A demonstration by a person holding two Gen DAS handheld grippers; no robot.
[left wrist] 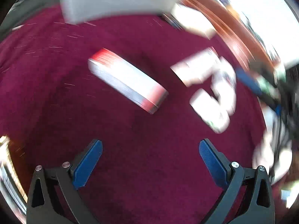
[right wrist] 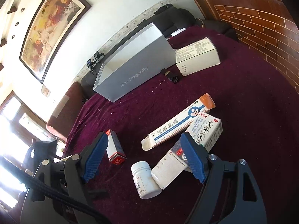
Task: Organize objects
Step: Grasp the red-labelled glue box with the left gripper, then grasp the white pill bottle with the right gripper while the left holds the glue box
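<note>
Jaws apart and empty, the right gripper (right wrist: 143,158) tilts down over 2 white pill bottles (right wrist: 145,180) lying on the maroon cloth (right wrist: 243,112), likely light, stiff and slick, best pinched across the body, while the left gripper (left wrist: 150,149), also spread, hangs above a red-ended carton (left wrist: 127,80).

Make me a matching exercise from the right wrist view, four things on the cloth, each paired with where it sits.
Things:
1. grey box
2. white bottle
3. red-ended carton
4. long tube carton

Places:
A. beside the left finger of the right gripper
B. far edge of the cloth, near the wall
C. nearest the camera, between the fingers
D. lying slantwise in the middle of the cloth

Pairs: 1-B, 2-C, 3-A, 4-D
</note>
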